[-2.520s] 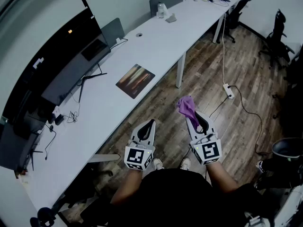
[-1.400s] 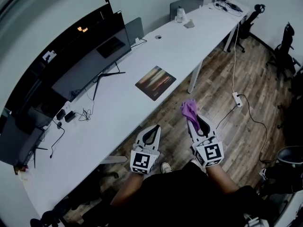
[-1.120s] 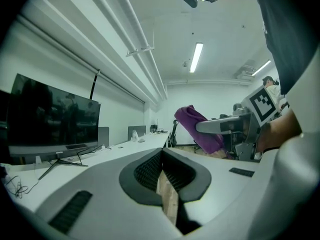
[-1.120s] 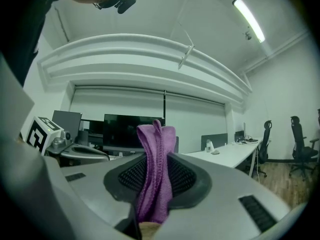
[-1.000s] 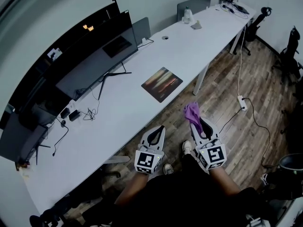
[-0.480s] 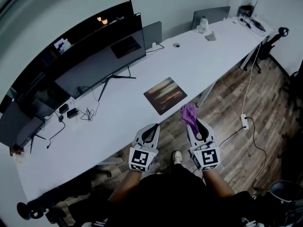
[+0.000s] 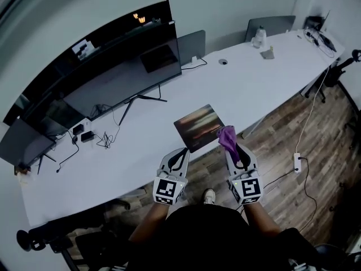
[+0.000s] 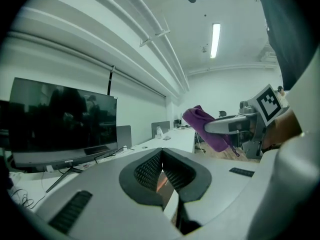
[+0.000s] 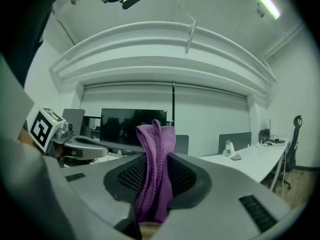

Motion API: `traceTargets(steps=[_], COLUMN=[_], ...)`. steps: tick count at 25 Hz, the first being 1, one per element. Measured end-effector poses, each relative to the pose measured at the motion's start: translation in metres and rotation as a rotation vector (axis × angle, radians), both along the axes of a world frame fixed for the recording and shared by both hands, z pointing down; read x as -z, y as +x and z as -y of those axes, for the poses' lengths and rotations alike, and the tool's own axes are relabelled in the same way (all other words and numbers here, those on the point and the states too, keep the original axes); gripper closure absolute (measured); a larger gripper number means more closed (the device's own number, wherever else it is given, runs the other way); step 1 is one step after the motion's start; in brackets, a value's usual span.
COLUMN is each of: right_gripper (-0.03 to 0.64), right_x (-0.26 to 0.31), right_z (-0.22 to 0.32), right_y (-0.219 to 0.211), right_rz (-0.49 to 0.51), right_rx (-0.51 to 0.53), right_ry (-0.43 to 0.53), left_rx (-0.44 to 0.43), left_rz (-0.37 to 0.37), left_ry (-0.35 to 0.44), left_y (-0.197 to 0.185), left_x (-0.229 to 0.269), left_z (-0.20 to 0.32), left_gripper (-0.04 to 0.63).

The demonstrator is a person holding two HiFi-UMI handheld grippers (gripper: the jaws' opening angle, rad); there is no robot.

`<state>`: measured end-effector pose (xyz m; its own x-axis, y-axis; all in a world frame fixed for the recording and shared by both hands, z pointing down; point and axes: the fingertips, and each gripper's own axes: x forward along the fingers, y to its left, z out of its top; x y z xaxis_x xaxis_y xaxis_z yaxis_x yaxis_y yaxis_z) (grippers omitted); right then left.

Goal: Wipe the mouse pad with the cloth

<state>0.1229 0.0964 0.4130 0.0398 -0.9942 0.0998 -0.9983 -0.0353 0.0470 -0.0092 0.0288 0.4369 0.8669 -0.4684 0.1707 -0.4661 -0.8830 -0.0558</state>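
So the big shift over those couple of seconds was the whole view swinging round: the long white desk (image 7: 248, 86) had been running off at an angle with loads of wood floor (image 7: 282, 134) between it and the person, and by this point it sat square across the head view with the dark monitor (image 7: 121, 81) straight ahead. That read to me as the person having walked up to the desk rather than anything on it moving. The mouse pad (image 7: 197, 127) lay flat near the desk's front edge same as before, but it had gone from well apart from the grippers to just beyond their tips. The left gripper (image 7: 180, 153) was clenched with nothing in it, tips meeting, hovering near the pad's near-left corner. The right gripper (image 7: 231, 147) was clamped on the purple cloth (image 7: 227, 136), which stuck up in a bunched fold above the jaws and was not yet touching the pad, just beside its right edge. My take: the approach was basically done and no wiping had started; next would be bringing the cloth down onto the pad.
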Motion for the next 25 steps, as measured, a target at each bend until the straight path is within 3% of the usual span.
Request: traceTargets(steps=[6, 10, 14, 25], right_gripper=[0.497, 0.497, 0.499, 0.502], right_x=[-0.002, 0.001, -0.002, -0.009], right_z=[0.031, 0.045, 0.066, 0.121], right_y=[0.029, 0.037, 0.046, 0.023], right_rz=[0.010, 0.022, 0.060, 0.109], right_rx=[0.072, 0.064, 0.080, 0.156], right_ry=[-0.002, 0.015, 0.005, -0.054], left_rx=[0.070, 0.162, 0.248, 0.284], left_rz=[0.016, -0.035, -0.040, -0.034], left_ry=[-0.016, -0.111, -0.129, -0.121], left_y=[0.020, 0.008, -0.002, -0.011], left_x=[-0.003, -0.007, -0.011, -0.012], left_z=[0.018, 0.029, 0.047, 0.087], left_gripper=[0.577, 0.577, 0.577, 0.577])
